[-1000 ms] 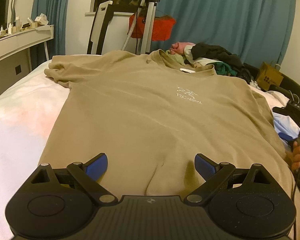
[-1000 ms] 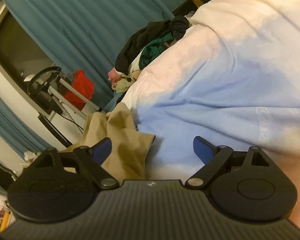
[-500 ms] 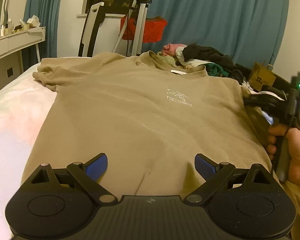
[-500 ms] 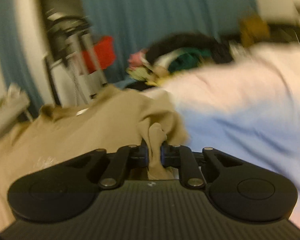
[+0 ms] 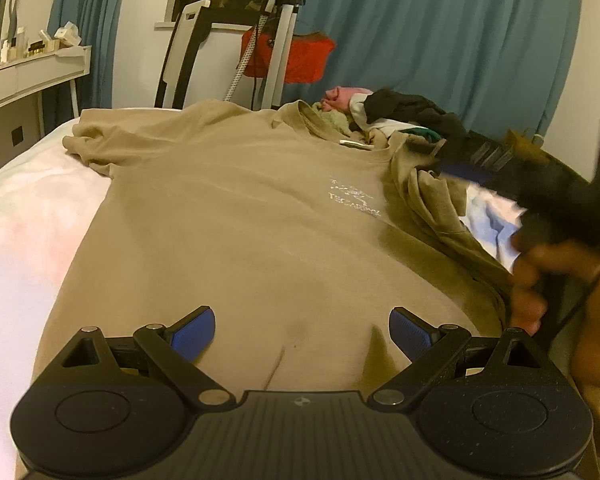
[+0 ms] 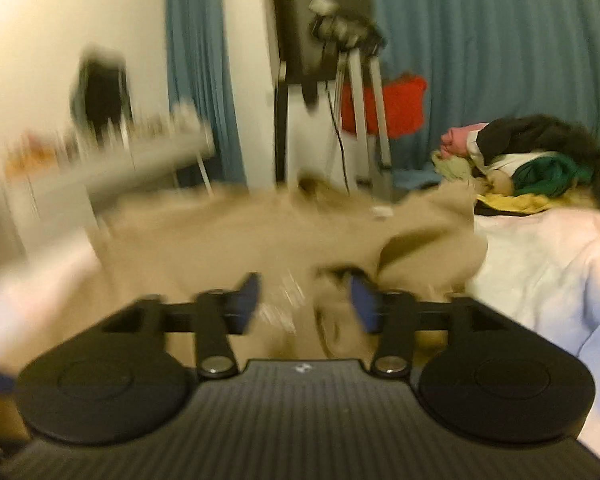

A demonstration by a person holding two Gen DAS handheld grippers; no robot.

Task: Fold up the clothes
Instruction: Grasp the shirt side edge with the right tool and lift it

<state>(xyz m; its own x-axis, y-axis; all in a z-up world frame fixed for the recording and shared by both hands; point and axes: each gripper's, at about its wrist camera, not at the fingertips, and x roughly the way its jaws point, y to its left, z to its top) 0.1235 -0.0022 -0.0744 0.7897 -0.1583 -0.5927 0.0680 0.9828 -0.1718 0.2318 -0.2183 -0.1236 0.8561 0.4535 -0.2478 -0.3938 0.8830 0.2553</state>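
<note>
A tan T-shirt (image 5: 240, 220) lies face up on the bed, its collar at the far end. My left gripper (image 5: 302, 334) hovers open over the hem, with only flat cloth beneath its blue pads. The shirt's right sleeve (image 5: 432, 200) lies bunched and turned inward onto the chest. My right gripper (image 6: 304, 300) is blurred by motion above the T-shirt (image 6: 220, 232). Its jaws are opening, and a fold of tan cloth hangs loose beside the right pad, not pinched. In the left wrist view the right gripper (image 5: 472, 164) shows as a dark blur with a hand (image 5: 540, 280) behind it.
A pile of mixed clothes (image 5: 400, 112) sits past the collar, also in the right wrist view (image 6: 532, 160). White bed sheet (image 5: 28, 220) lies on both sides of the shirt. A white dressing table (image 5: 28, 72) stands at left, a metal stand (image 5: 276, 40) and blue curtains behind.
The right gripper shut on the right sleeve, swung it up and inward over the shirt while rolling upright, and its jaws have parted again. The left gripper stayed put.
</note>
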